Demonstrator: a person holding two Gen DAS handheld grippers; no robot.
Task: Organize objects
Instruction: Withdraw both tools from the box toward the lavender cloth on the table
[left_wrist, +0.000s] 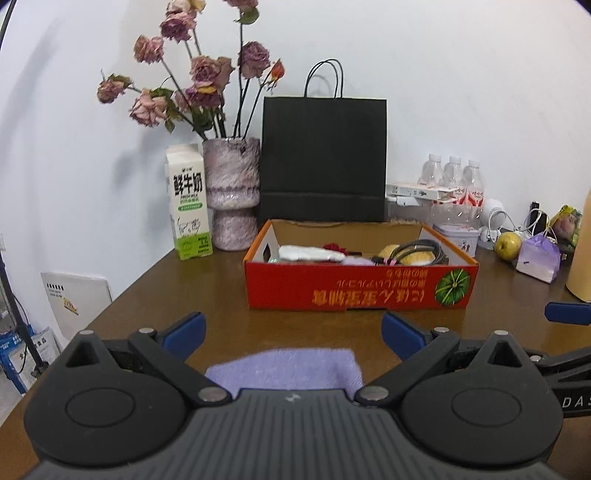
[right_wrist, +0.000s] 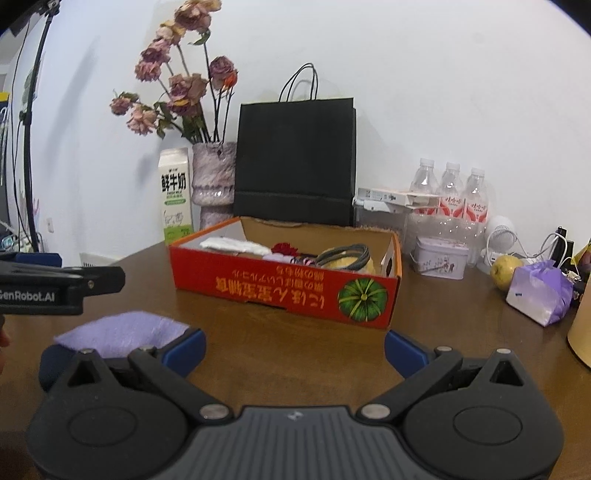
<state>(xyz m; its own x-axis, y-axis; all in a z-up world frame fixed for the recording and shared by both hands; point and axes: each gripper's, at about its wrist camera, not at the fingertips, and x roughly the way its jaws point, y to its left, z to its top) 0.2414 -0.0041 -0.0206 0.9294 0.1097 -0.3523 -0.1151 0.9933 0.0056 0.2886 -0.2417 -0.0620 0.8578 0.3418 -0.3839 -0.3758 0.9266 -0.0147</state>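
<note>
The lilac cloth (left_wrist: 284, 369) lies flat on the brown bench (left_wrist: 221, 295), its near edge cut off by the body of the left hand-held gripper (left_wrist: 293, 332), which has its blue-tipped fingers spread wide with nothing between them. In the right wrist view the same cloth shows at the lower left, fuzzy and soft-edged, one corner hidden behind the left finger of the right hand-held gripper (right_wrist: 294, 350) — also spread wide and empty, over bare bench.

Past both sits the red cardboard box (left_wrist: 360, 288), open-topped, with a pumpkin print on its front. Its contents are only partly seen over the rim: a white folded item (left_wrist: 310, 254), something dark red (right_wrist: 285, 249), a coiled grey cable (right_wrist: 345, 255) on a yellow object — hard to name.
</note>
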